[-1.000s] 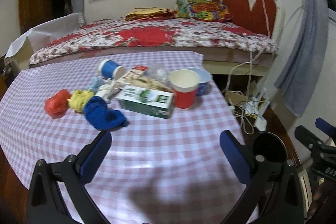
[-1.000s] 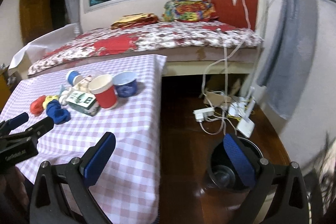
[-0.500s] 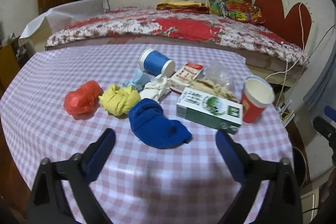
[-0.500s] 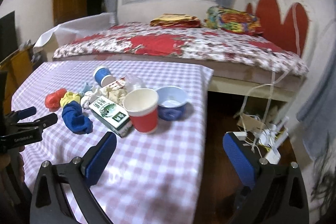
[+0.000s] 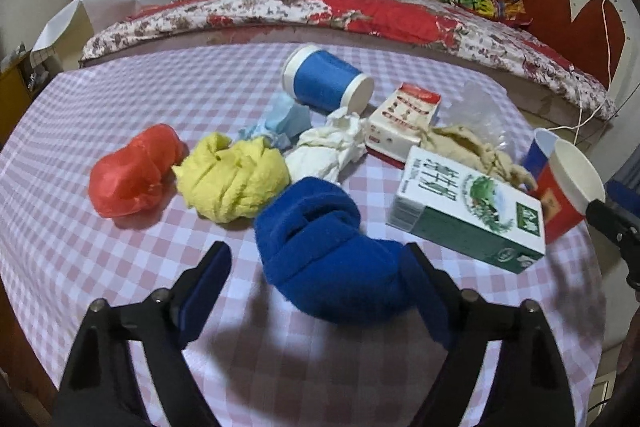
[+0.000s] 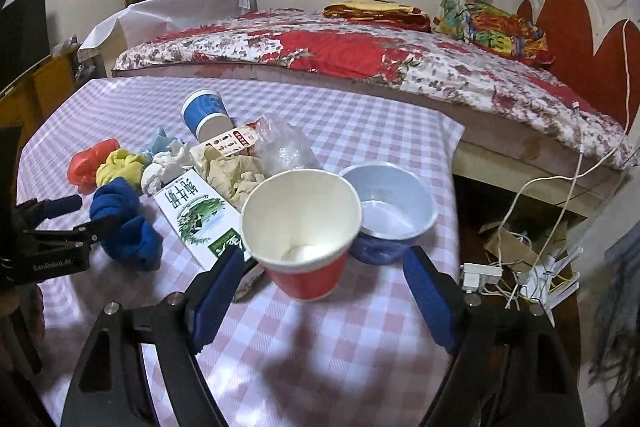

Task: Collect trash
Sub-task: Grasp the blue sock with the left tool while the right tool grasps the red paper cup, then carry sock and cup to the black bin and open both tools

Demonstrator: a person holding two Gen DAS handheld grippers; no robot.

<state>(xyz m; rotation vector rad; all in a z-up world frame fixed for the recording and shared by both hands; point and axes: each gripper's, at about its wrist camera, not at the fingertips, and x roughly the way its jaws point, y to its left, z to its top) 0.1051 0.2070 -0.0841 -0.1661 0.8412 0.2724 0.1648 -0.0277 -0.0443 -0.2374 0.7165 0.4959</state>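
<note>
On the checked tablecloth (image 5: 120, 267) lies a pile of trash. A blue cloth wad (image 5: 320, 259) sits between the fingers of my left gripper (image 5: 316, 291), whose jaws are closing; the right pad is at the wad's side, the left pad apart from it. Beyond lie a yellow wad (image 5: 232, 179), a red wad (image 5: 132, 173), a white tissue (image 5: 332, 151) and a green carton (image 5: 468, 211). An upright red paper cup (image 6: 304, 227) stands just ahead of my right gripper (image 6: 322, 291), between its fingertips; those jaws are closing too, with gaps on both sides.
A blue bowl (image 6: 388, 211) stands right behind the red cup, and a blue paper cup (image 5: 324, 83) lies on its side at the back. The table's right edge drops to a floor with power strips (image 6: 480, 275) and cables. A bed (image 6: 360, 59) runs behind the table.
Both grippers came forward and down over the table. The left one reached the blue wad; the right swung left from the floor side to the red cup. Both jaws narrowed.
</note>
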